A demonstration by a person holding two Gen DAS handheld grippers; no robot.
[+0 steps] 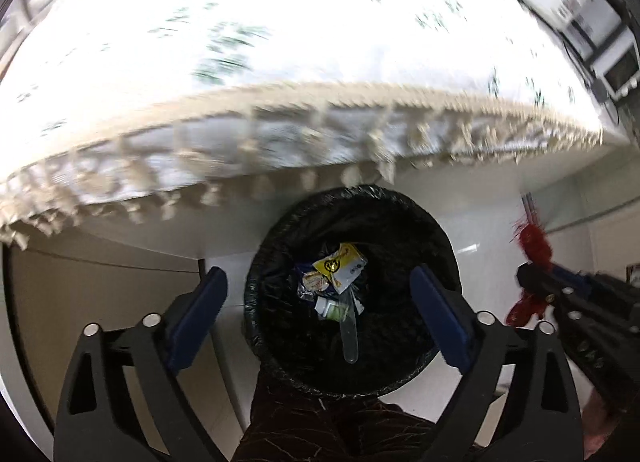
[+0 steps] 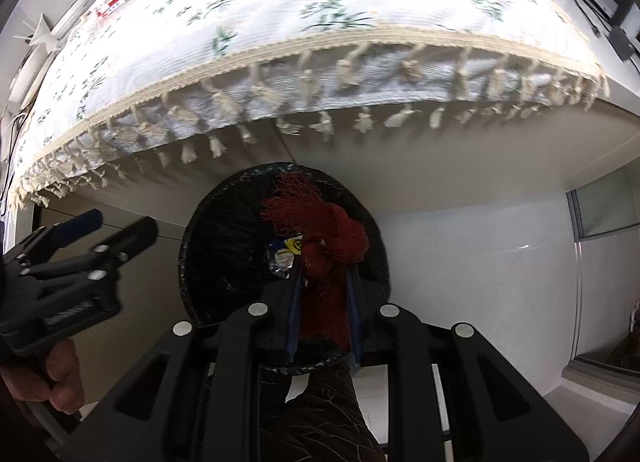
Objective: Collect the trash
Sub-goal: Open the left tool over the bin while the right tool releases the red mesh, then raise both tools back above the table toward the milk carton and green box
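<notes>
Hovering both grippers over the lined trash bin (image 1: pixel 352 290), red mesh netting (image 2: pixel 320 246) still to drop.

Left gripper (image 1: pixel 320 310): jaws wide apart, nothing between them, wrappers already at the bin bottom. Right gripper (image 2: pixel 324 318): jaws clamped on the netting, which hangs over the bin mouth. Risk: frayed strands snag on the pads at release, or the wad lands on the 12 o'clock rim under the worktop's tablecloth fringe (image 2: pixel 320 122). Left view alone shows the plastic spoon (image 1: pixel 350 338); right view alone shows the grip itself.
</notes>
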